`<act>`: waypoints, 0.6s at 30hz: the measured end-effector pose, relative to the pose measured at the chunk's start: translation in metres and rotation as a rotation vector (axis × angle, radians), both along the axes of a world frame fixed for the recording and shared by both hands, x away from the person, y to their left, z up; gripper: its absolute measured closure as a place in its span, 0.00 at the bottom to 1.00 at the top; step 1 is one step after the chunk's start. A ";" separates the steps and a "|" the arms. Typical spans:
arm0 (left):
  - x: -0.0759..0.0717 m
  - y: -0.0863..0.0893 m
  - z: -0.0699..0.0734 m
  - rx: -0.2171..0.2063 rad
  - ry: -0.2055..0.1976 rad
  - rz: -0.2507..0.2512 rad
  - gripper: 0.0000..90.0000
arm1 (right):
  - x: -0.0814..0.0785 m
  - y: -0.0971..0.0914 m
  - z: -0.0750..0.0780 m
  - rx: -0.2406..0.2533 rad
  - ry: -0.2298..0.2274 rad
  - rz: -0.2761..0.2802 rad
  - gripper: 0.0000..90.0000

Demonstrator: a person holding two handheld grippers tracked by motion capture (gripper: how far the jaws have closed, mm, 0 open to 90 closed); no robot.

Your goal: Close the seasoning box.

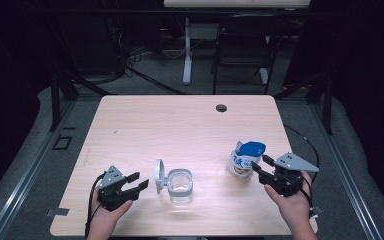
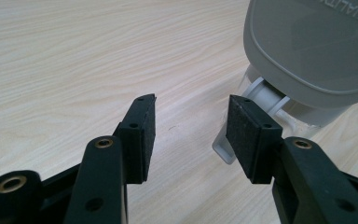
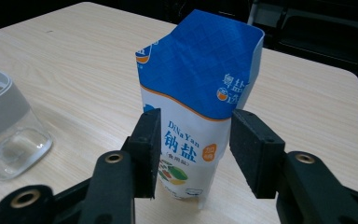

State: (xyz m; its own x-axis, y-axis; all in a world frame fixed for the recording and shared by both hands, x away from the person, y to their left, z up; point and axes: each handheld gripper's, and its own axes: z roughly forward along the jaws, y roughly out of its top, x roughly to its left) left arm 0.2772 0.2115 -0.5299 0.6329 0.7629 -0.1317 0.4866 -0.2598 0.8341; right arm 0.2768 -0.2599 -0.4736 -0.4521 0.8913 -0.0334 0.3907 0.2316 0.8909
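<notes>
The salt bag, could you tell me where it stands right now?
In the high view the salt bag stands upright right of the clear jar, directly before the right gripper.

Light falls from above onto the pale wooden worktop [image 1: 190, 125], brightest at its middle, while the surroundings sink into near black. The high view is soft and grainy. Shadows under the clear glass jar [image 1: 180, 186] are faint. In the left gripper view the grey plastic lid [image 2: 312, 46] is slightly blurred.

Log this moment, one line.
left claw: open by jar | right claw: open around salt bag | bag upright
</notes>
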 end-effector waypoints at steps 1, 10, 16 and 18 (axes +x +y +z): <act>0.000 0.000 0.000 0.000 -0.001 0.001 0.59 | 0.001 0.000 0.000 -0.006 0.002 -0.003 0.58; 0.000 0.003 0.002 -0.004 -0.010 0.011 0.59 | 0.001 -0.003 0.000 0.006 0.008 -0.002 0.61; 0.000 0.003 0.001 -0.006 -0.006 0.015 0.59 | 0.001 -0.008 0.000 0.013 0.005 -0.018 0.62; 0.000 0.003 0.001 -0.007 -0.005 0.016 0.59 | 0.002 -0.010 0.000 0.015 0.003 -0.028 0.62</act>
State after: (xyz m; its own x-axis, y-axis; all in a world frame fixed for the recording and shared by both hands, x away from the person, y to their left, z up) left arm 0.2775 0.2146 -0.5292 0.6212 0.7722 -0.1339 0.4869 -0.2463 0.8380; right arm 0.2789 -0.2699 -0.4737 -0.4271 0.9040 -0.0188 0.3994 0.2073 0.8931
